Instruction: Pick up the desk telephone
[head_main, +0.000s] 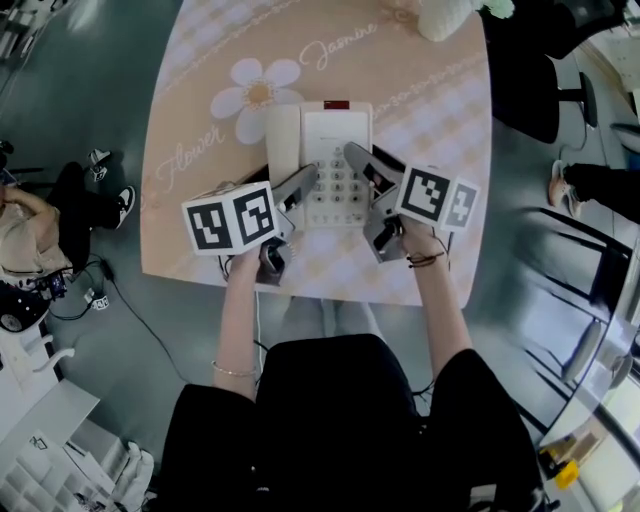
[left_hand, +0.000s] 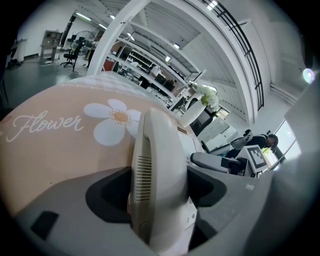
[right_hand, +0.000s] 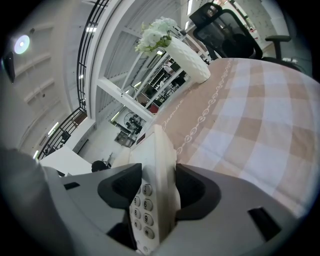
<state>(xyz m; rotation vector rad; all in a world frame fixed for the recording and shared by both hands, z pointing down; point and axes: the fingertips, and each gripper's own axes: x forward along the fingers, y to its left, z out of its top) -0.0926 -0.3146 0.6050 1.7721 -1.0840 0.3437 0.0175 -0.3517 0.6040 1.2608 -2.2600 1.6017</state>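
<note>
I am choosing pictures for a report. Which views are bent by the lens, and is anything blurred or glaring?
Head view: sharp, evenly lit, the telephone clear, mild bending at the edges. Left gripper view: strong fisheye with black corners; the near handset slightly soft. Right gripper view: same fisheye; keypad digits readable, one lamp glaring upper left.

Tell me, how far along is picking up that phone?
Done: the left claw is clamped on the handset, and the right claw on the keypad edge of the telephone. In hand: that two-sided grip. Left: the lift, since the telephone seems to sit on the table.
</note>
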